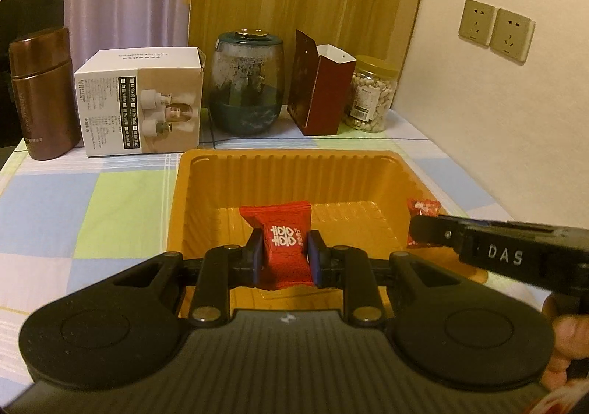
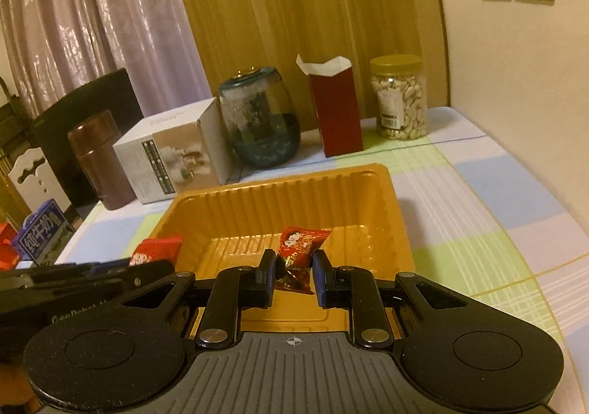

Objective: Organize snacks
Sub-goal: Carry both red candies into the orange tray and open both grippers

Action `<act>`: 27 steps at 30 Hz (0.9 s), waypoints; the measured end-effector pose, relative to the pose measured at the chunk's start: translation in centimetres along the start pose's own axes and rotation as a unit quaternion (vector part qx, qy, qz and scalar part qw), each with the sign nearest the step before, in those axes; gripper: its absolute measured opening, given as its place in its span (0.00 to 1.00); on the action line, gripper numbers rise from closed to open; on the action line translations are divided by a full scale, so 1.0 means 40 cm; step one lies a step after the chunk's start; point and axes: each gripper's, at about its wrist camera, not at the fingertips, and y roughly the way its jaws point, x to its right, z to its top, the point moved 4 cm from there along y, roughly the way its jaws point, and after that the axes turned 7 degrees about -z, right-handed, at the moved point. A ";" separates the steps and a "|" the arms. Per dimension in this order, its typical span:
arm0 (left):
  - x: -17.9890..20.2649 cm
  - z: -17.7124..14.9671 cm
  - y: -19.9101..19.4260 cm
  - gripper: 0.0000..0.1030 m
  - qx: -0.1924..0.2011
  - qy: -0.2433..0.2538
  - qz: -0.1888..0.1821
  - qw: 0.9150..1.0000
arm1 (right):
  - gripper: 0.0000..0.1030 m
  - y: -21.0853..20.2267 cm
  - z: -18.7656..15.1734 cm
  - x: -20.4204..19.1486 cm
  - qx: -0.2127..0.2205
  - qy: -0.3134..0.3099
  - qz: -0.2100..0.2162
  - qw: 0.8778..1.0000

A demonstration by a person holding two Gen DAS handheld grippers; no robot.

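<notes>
An orange plastic tray [image 1: 287, 167] sits on the checked tablecloth; it also shows in the right wrist view [image 2: 294, 193]. My left gripper [image 1: 285, 257] is shut on a red candy packet [image 1: 283, 241] with white characters, held above the tray's near side. My right gripper [image 2: 293, 276] is shut on a smaller red snack packet [image 2: 298, 248], also over the tray. In the left wrist view the right gripper [image 1: 423, 233] comes in from the right with its packet [image 1: 423, 208]. The left gripper's packet shows in the right wrist view [image 2: 156, 248] at the left.
Along the back stand a brown flask [image 1: 40, 94], a white box [image 1: 143, 101], a dark glass jar [image 1: 246, 82], an open red carton [image 1: 320, 90] and a jar of nuts [image 1: 373, 97]. A wall is at the right. A blue milk carton [image 2: 40, 233] lies beyond the table's left edge.
</notes>
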 end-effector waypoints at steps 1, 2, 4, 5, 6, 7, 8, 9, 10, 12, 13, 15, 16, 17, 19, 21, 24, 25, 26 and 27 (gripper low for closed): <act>-0.001 0.001 0.007 0.22 -0.001 0.000 -0.001 1.000 | 0.21 0.006 -0.001 0.000 -0.002 0.002 0.001 1.000; -0.001 0.001 0.013 0.22 -0.003 0.000 -0.002 1.000 | 0.21 0.012 -0.002 0.002 -0.006 0.006 0.002 1.000; -0.001 -0.003 0.024 0.23 -0.005 -0.002 -0.009 1.000 | 0.21 0.021 -0.004 0.003 -0.010 0.009 0.003 1.000; -0.004 -0.005 0.028 0.32 -0.004 -0.006 -0.009 1.000 | 0.21 0.024 -0.006 0.003 -0.011 0.010 0.003 1.000; -0.006 -0.006 0.029 0.38 -0.003 -0.009 -0.007 1.000 | 0.21 0.027 -0.007 0.005 -0.012 0.013 0.005 1.000; -0.011 -0.007 0.028 0.41 -0.002 -0.011 -0.005 1.000 | 0.21 0.030 -0.009 0.007 -0.015 0.016 0.006 1.000; -0.014 -0.006 0.028 0.41 -0.002 -0.011 -0.004 1.000 | 0.21 0.031 -0.011 0.009 -0.018 0.020 0.006 1.000; -0.016 -0.005 0.027 0.41 -0.003 -0.010 0.000 1.000 | 0.21 0.032 -0.011 0.010 -0.019 0.021 0.006 1.000; -0.018 -0.003 0.024 0.41 -0.002 -0.008 0.005 1.000 | 0.21 0.030 -0.011 0.011 -0.019 0.021 0.005 1.000; -0.021 0.000 0.018 0.41 -0.001 -0.005 0.012 1.000 | 0.21 0.030 -0.007 0.009 -0.017 0.022 0.006 1.000; -0.022 0.001 0.017 0.41 -0.002 -0.003 0.016 1.000 | 0.21 0.029 -0.006 0.007 -0.016 0.022 0.006 1.000; -0.026 0.002 0.013 0.41 -0.001 -0.001 0.022 1.000 | 0.21 0.028 -0.005 0.003 -0.015 0.022 0.008 1.000; -0.028 0.003 0.011 0.41 -0.001 -0.001 0.023 1.000 | 0.21 0.028 -0.005 0.002 -0.015 0.023 0.010 1.000; -0.031 0.003 0.008 0.41 0.000 -0.002 0.024 1.000 | 0.21 0.028 -0.005 0.001 -0.014 0.025 0.012 1.000; -0.037 0.003 0.005 0.41 0.000 -0.006 0.027 1.000 | 0.22 0.029 -0.005 0.002 -0.011 0.031 0.018 0.999; -0.041 0.001 0.004 0.41 -0.001 -0.008 0.029 1.000 | 0.29 0.030 -0.002 0.006 -0.007 0.041 0.032 0.999; -0.043 -0.002 0.001 0.41 -0.001 -0.008 0.030 1.000 | 0.63 0.023 0.004 0.023 0.005 0.065 0.033 0.997; -0.043 -0.002 -0.001 0.41 -0.001 -0.008 0.030 1.000 | 0.63 0.019 0.007 0.031 0.010 0.074 0.032 0.997; -0.042 -0.001 -0.003 0.41 0.000 -0.008 0.030 1.000 | 0.63 0.015 0.011 0.037 0.012 0.081 0.032 0.996; -0.041 0.000 -0.007 0.41 0.001 -0.008 0.030 1.000 | 0.63 0.011 0.016 0.042 0.015 0.085 0.030 0.996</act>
